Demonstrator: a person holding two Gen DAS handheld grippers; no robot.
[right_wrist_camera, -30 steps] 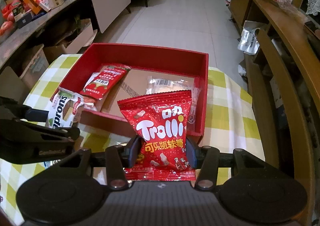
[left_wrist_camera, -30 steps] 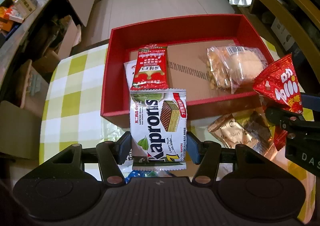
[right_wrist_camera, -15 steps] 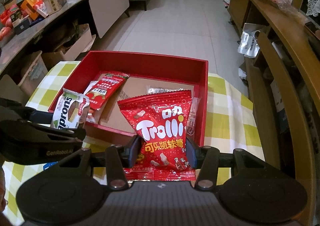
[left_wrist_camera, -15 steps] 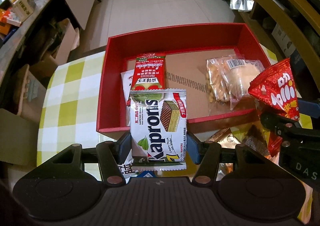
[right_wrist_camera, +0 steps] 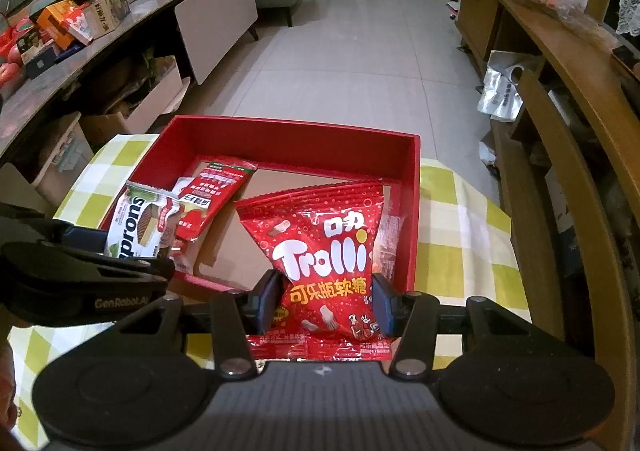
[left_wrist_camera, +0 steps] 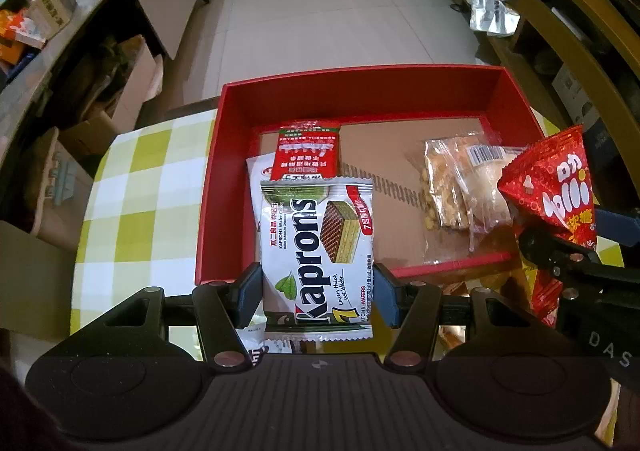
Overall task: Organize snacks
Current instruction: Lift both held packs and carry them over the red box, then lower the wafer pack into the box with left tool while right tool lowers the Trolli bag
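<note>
Both claws are loaded. The left claw [left_wrist_camera: 318, 293] is clenched on the lower half of a Kaprons wafer pack [left_wrist_camera: 316, 251], which stands upright between the pads with its long axis pointing away from the claw, its top over the near-left part of the red box [left_wrist_camera: 360, 91]. The right claw [right_wrist_camera: 324, 301] pinches a red Trolli bag [right_wrist_camera: 320, 251] the same way — bottom seam toward the camera, top leaning over the box's right side.

What matters for the drop is that each pack already overhangs the near wall, so the box floor lies ahead and below. Left has the tighter spot, I'd say: a red sachet [left_wrist_camera: 306, 149] on a white packet lies right under the wafer pack. The clear bag [left_wrist_camera: 460, 187] sits beneath the Trolli bag's side, while the bare cardboard floor between them looks free.
</note>
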